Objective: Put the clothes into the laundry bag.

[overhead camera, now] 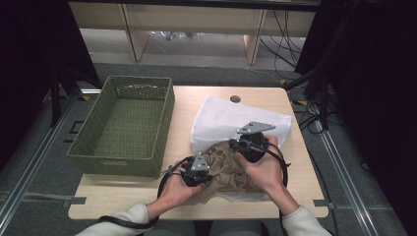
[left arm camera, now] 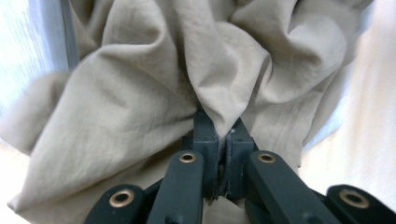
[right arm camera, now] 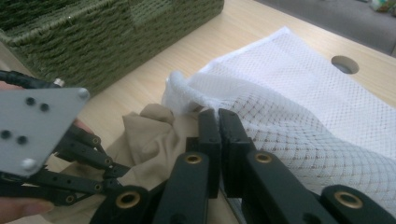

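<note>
A crumpled beige cloth [overhead camera: 227, 168] lies at the table's front, its far part tucked into the mouth of a white mesh bag [overhead camera: 231, 117]. My left gripper [overhead camera: 210, 173] is shut on a fold of the beige cloth [left arm camera: 140, 88], pinched between the jaw tips [left arm camera: 223, 129]. My right gripper [overhead camera: 235, 145] is shut on the rolled edge of the mesh bag [right arm camera: 289, 102], just above the cloth [right arm camera: 149, 135]. The left gripper [right arm camera: 109, 175] also appears in the right gripper view, low at the left. A hand holds each gripper.
A green woven basket [overhead camera: 169, 115] stands on the left half of the wooden table [overhead camera: 123, 196]; its wall [right arm camera: 93, 37] is close to both grippers. A round cable hole [overhead camera: 235, 99] sits near the table's far edge. Dark cables hang to the right.
</note>
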`<action>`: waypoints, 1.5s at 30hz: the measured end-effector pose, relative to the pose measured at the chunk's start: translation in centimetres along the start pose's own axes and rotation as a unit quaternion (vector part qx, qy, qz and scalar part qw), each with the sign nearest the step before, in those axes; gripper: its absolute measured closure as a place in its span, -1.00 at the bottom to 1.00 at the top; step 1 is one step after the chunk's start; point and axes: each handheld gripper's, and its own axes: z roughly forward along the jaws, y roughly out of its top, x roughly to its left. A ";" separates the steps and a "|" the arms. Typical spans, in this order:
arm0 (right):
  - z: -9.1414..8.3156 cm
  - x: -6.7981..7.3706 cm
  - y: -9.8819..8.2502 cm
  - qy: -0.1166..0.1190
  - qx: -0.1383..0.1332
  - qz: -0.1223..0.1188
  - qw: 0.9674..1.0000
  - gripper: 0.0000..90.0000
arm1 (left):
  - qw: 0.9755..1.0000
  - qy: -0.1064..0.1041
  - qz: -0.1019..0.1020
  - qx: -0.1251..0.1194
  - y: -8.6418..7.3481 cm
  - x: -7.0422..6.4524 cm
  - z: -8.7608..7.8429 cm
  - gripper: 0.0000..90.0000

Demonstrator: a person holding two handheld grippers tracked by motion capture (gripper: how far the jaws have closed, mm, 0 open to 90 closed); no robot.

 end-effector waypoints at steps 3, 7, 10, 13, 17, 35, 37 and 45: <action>-0.1 0.0 0.1 -0.001 -0.008 -0.012 1.000 1.00 | 0.999 0.002 0.005 -0.034 1.0 -0.4 -0.9 0.92; -0.6 0.2 0.3 -0.002 -0.017 -0.012 1.000 1.00 | 0.997 0.000 0.007 -0.075 2.7 -0.7 -2.2 0.92; -1.0 0.5 0.5 0.002 -0.024 -0.009 1.000 1.00 | 0.995 0.003 0.015 -0.100 3.8 -1.0 -3.2 0.92; -1.3 0.7 0.7 0.003 -0.030 -0.003 1.000 1.00 | 0.993 0.006 0.019 -0.116 4.6 -1.0 -3.9 0.92; -1.8 1.0 1.0 0.009 -0.037 -0.004 0.999 1.00 | 0.991 0.014 0.013 -0.135 5.2 -1.0 -4.7 0.92; -1.4 1.0 0.9 0.015 -0.046 -0.007 0.999 1.00 | 0.992 0.045 0.022 -0.116 6.3 0.6 -1.4 0.91; -1.1 0.7 0.7 0.013 -0.037 0.004 0.999 1.00 | 0.992 0.049 0.020 -0.112 6.1 0.8 -0.4 0.91; 0.2 -0.3 0.0 0.017 -0.018 0.005 1.000 1.00 | 0.993 0.057 0.024 -0.102 5.2 0.9 2.0 0.85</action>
